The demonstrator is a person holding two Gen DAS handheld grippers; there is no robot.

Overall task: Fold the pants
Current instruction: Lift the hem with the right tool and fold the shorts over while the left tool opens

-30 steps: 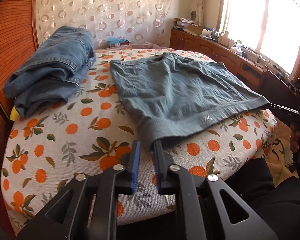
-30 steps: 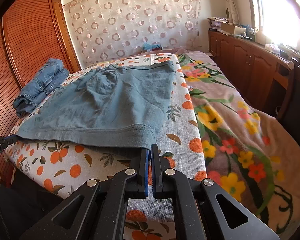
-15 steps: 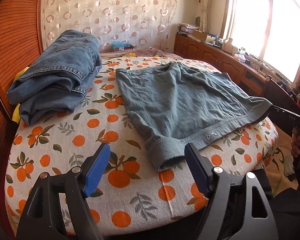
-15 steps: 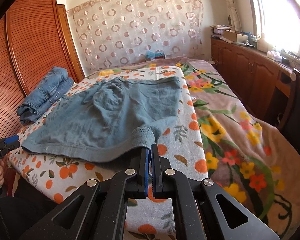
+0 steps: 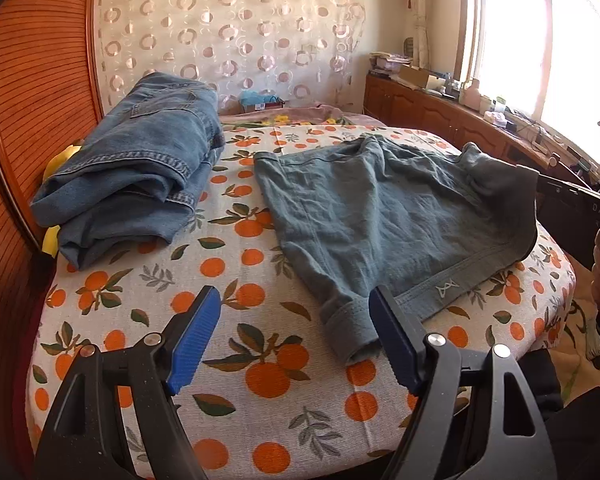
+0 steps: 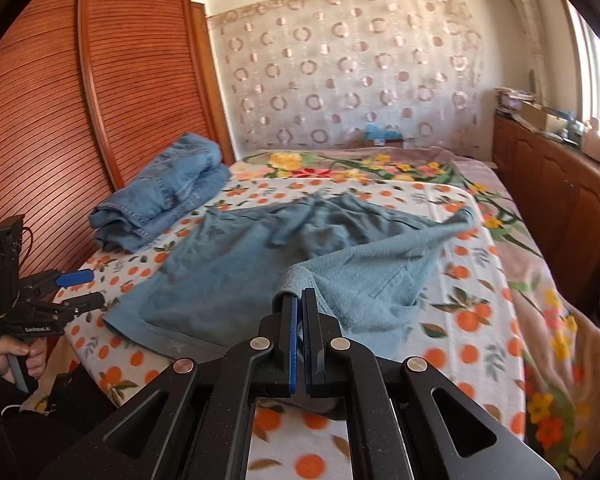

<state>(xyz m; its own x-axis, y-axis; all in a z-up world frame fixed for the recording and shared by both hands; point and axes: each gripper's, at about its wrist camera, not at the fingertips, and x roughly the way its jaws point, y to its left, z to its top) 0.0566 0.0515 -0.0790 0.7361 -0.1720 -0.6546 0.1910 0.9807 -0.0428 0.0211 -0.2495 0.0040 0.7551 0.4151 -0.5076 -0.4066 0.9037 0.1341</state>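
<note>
A pair of blue-grey shorts (image 5: 384, 216) lies on a bed sheet with oranges (image 5: 236, 292) printed on it, near the front edge of the bed. The left tongs (image 5: 296, 340) are wide, with nothing between the two blue pads (image 5: 194, 338). They sit low over the sheet, just in front of the near corner of the shorts, where the thick hem is rolled up a little. The right pad is just beside that rolled corner, and I cannot tell if it touches it. The right tongs (image 6: 299, 336) are pinched almost closed on the other front corner of the shorts (image 6: 260, 272). That corner is lifted off the sheet and pulled over toward the middle, so the cloth rises up to the tongs in a slope and part of it hangs in the air. The rest of the shorts lies flat but wrinkly on the sheet. In the left camera, the lifted side stands up like a little hill on the right, and the dark body of the right tongs (image 5: 580, 216) shows at the edge with a hand around the handle. In the right camera, the left tongs (image 6: 78, 290) show far to the left, spread apart, with a hand (image 6: 18, 360) holding them from below. A folded stack of blue jeans (image 5: 136, 176) rests on the far left part of the bed, well apart from the shorts. Something yellow (image 5: 52, 236) peeks out from under the jeans. A flowery blanket (image 6: 540, 300) covers the right side of the bed.
</note>
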